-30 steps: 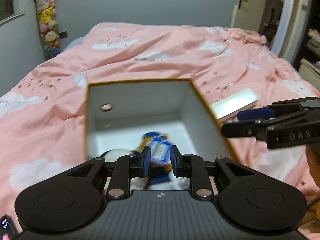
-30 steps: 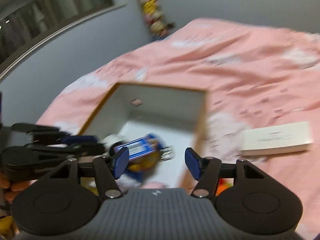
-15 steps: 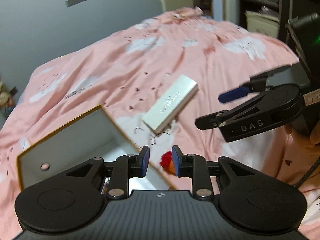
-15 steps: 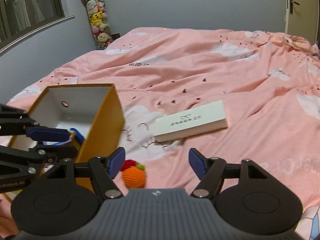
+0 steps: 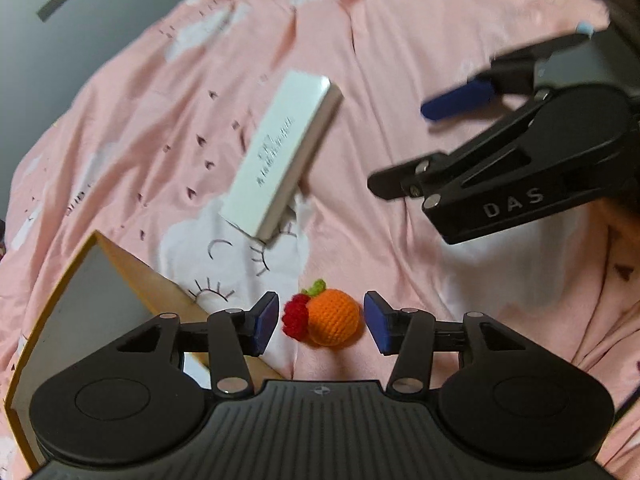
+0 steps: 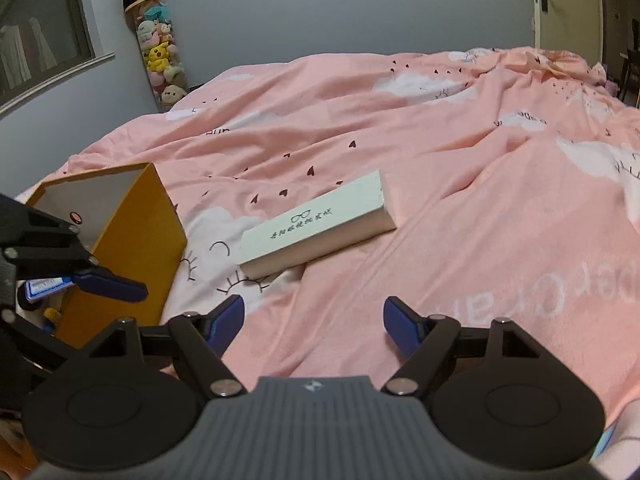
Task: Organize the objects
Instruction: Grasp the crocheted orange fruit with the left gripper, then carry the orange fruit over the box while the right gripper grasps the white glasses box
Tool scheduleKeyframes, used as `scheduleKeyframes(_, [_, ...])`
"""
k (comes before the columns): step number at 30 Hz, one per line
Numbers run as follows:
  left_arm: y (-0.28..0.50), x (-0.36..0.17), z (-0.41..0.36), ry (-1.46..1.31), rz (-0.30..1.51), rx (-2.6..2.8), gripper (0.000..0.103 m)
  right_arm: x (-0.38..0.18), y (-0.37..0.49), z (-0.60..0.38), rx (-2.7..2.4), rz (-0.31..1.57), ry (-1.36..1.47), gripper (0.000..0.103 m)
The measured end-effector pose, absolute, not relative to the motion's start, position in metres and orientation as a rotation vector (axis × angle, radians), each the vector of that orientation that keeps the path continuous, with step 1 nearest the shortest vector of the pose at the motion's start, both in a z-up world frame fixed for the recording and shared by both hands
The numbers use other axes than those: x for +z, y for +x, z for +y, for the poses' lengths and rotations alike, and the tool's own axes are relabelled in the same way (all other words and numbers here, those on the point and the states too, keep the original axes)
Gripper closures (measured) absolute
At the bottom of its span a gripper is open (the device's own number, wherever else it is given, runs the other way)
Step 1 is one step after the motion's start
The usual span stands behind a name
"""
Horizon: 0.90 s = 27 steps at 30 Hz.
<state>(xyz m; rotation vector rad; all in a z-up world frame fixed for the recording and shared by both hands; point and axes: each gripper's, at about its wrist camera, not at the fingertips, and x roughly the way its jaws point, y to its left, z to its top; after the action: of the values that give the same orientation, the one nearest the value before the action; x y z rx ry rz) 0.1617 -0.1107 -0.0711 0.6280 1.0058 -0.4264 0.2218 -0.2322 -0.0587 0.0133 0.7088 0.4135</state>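
A crocheted orange with a red berry and green leaf (image 5: 328,316) lies on the pink bedspread, right between the pads of my left gripper (image 5: 320,322). Its jaws are opening and do not touch the toy. An orange box (image 5: 100,304) with a white inside stands at the left; in the right wrist view the box (image 6: 136,240) holds a blue packet (image 6: 40,288). A long white glasses case (image 5: 280,152) lies beyond the toy. My right gripper (image 6: 314,322) hovers open over bare bedspread, short of the glasses case (image 6: 316,226), and nothing is between its fingers.
The pink bedspread (image 6: 460,184) with white clouds spreads wide to the right and far side. A tall column of plush toys (image 6: 158,52) stands by the grey wall. A door (image 6: 560,0) is at the back right.
My left gripper swung from above the box interior to the right and down over the crocheted orange, rolling and opening its jaws. My right gripper moved right toward the glasses case and widened.
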Motion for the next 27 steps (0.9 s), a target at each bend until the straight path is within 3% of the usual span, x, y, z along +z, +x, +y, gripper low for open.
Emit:
scheduleKeyframes(12, [0.188, -0.098, -0.127, 0.743, 1.130, -0.414, 0.045, -0.070, 0.231, -0.239, 0.437, 0.718, 0.047, 0.025])
scheduleKeyframes(27, [0.207, -0.115, -0.122, 0.687, 1.218, -0.411, 0.047, -0.073, 0.235, -0.240, 0.439, 0.728, 0.058, 0.025])
